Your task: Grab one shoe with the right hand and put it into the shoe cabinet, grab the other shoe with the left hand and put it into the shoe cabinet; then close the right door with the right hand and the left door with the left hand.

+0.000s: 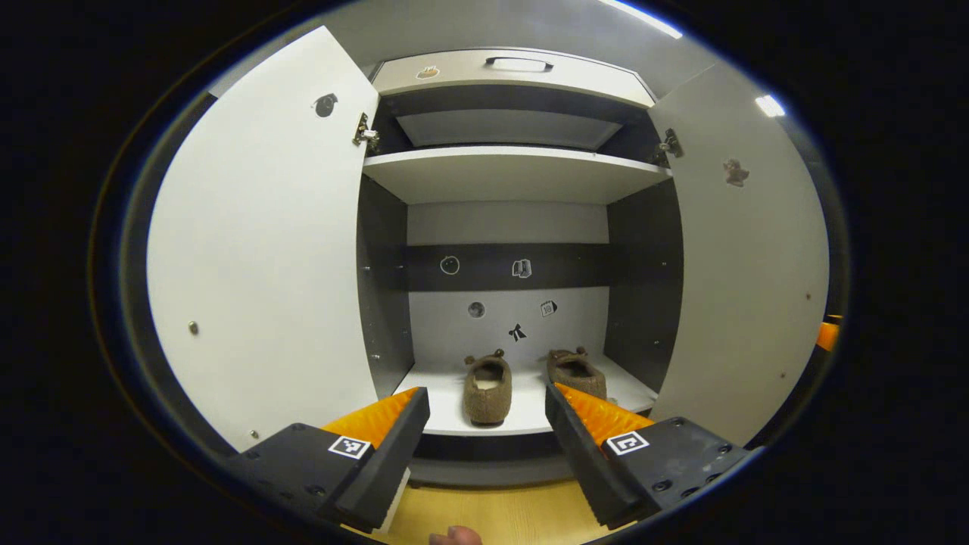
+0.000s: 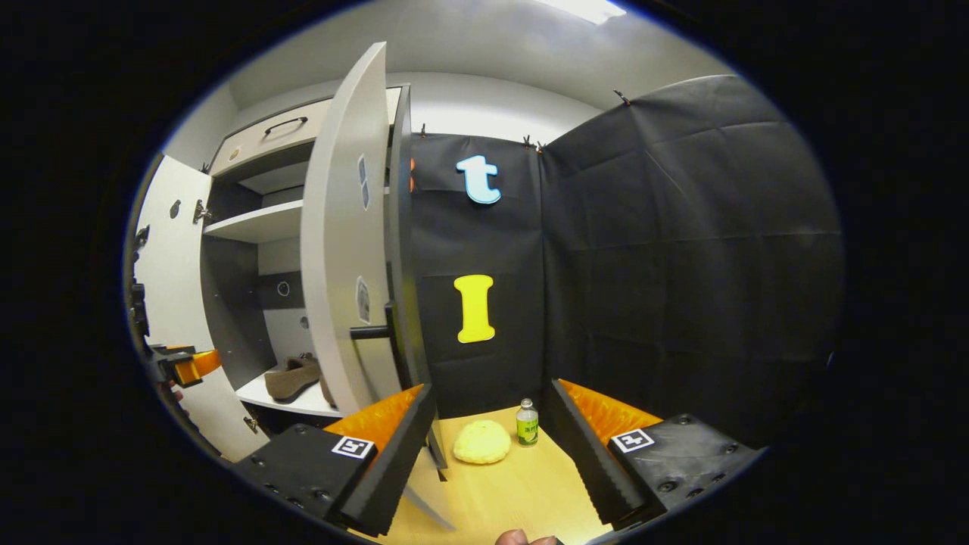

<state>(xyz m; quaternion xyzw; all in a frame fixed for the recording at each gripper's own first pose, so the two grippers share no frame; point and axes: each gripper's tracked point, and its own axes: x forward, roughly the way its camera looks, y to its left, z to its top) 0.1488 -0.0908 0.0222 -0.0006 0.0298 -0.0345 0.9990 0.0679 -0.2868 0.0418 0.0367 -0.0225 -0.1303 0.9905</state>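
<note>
A: Where do the shoes stand?

B: Both sit on the bottom shelf of the cabinet (image 1: 522,170), toes inward: one shoe (image 1: 487,389) to the left, the other shoe (image 1: 577,372) just beside it on the right. Judging from that, the loading is done and the doors are what remains.

A: And the grippers?

B: The left gripper (image 1: 486,439) faces straight into the cabinet, fingers spread, nothing between them. The right gripper (image 2: 490,446) is likewise released and empty, out past the cabinet's right side.

A: So which door comes first?

B: The right door (image 2: 344,250), by the task. In the right gripper view it stands wide open, seen nearly edge-on, its long edge upright, with its handle (image 2: 372,331) jutting from the outer face. That face lies up and to the left of the right gripper, just beyond its left finger. The right hand is plainly the nearer one.

A: What does the move turn on?

B: Probably getting onto the outer face and pushing leftward so the door swings in on its hinges. The left door (image 1: 261,242) hangs open too, left of the left gripper.

A: Anything in the way?

B: A yellow lump (image 2: 482,441) and a small bottle (image 2: 527,423) sit on the floor ahead, clear of the swing as far as can be judged.
</note>
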